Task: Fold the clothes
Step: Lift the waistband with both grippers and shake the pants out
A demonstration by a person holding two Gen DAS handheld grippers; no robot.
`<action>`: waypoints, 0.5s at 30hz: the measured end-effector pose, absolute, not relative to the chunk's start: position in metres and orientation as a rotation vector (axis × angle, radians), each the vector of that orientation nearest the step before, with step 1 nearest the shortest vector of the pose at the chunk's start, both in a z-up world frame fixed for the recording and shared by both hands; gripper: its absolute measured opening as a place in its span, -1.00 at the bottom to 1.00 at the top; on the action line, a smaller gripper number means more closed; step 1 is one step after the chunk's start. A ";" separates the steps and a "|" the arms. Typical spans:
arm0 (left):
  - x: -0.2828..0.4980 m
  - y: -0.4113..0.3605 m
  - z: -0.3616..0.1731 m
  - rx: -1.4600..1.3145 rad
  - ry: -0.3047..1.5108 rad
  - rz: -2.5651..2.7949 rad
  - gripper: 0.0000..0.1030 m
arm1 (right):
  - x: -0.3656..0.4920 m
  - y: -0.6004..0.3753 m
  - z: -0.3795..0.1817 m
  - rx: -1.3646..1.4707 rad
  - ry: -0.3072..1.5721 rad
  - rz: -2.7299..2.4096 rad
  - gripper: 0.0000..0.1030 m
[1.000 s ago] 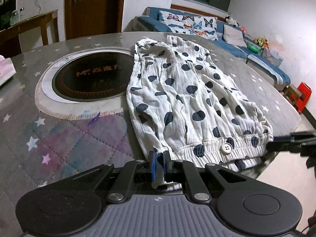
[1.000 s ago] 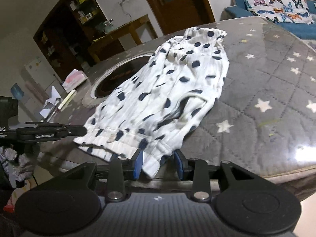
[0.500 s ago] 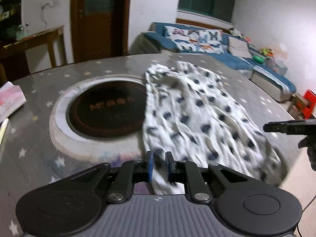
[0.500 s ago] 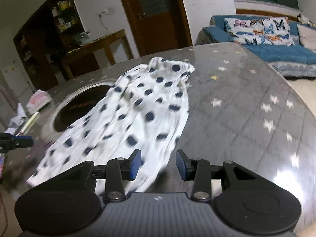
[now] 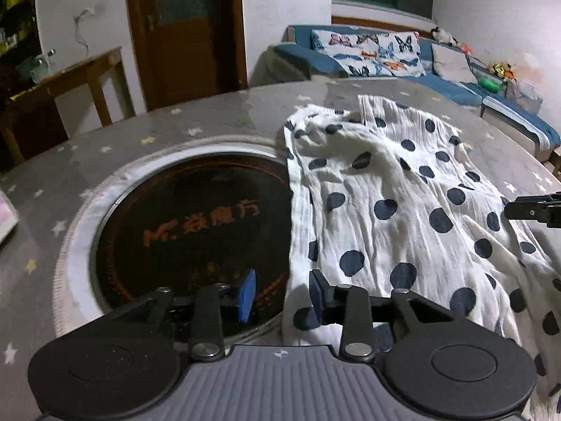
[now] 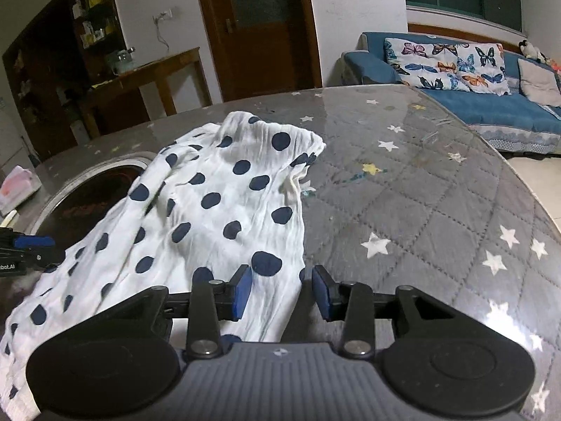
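A white garment with dark-blue dots (image 5: 403,210) lies rumpled on the round table, its left edge beside the dark glass disc (image 5: 182,224). My left gripper (image 5: 282,296) hovers over that edge with its jaws opening. The cloth runs between the blue pads (image 5: 247,294) without being pressed. In the right wrist view the garment (image 6: 217,217) spreads to the left. My right gripper (image 6: 281,293) is open over its right edge, pads clear of the cloth. Each gripper shows in the other's view: the right gripper (image 5: 526,208) and the left gripper (image 6: 31,245).
A grey quilted cover with stars (image 6: 420,210) dresses the table. A pink and white pack (image 6: 17,186) lies at its far left. Beyond the table stand a blue sofa with butterfly cushions (image 5: 368,52), a wooden side table (image 5: 70,84) and a brown door (image 5: 189,28).
Both grippers have moved forward over the table along the garment. The left jaws, shut on the hem a second ago, have come apart and let it go.
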State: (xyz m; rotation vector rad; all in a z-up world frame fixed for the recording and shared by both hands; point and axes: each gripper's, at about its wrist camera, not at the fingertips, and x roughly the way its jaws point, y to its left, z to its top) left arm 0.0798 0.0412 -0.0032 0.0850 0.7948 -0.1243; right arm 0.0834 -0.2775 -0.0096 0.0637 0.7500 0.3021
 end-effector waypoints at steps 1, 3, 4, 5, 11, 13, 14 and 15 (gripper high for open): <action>0.082 0.040 -0.006 0.089 0.801 -0.129 -0.29 | 0.085 -0.276 -0.011 0.061 0.751 0.302 -0.30; 0.084 0.038 -0.008 0.095 0.799 -0.143 -0.36 | 0.085 -0.273 -0.011 0.050 0.743 0.308 -0.44; 0.084 0.038 -0.008 0.098 0.795 -0.151 -0.44 | 0.085 -0.272 -0.011 0.044 0.742 0.311 -0.53; 0.085 0.037 -0.007 0.098 0.796 -0.161 -0.65 | 0.085 -0.270 -0.012 0.039 0.741 0.313 -0.64; 0.080 0.028 -0.010 0.182 0.775 -0.116 -0.96 | 0.083 -0.270 -0.010 0.006 0.717 0.278 -0.91; 0.078 0.033 -0.009 0.188 0.774 -0.079 -0.97 | 0.080 -0.274 -0.007 -0.005 0.706 0.254 -0.92; 0.076 0.037 -0.009 0.189 0.774 -0.059 -0.97 | 0.078 -0.278 -0.007 -0.006 0.704 0.240 -0.92; 0.075 0.041 -0.008 0.189 0.775 -0.039 -0.97 | 0.076 -0.282 -0.006 -0.007 0.702 0.226 -0.92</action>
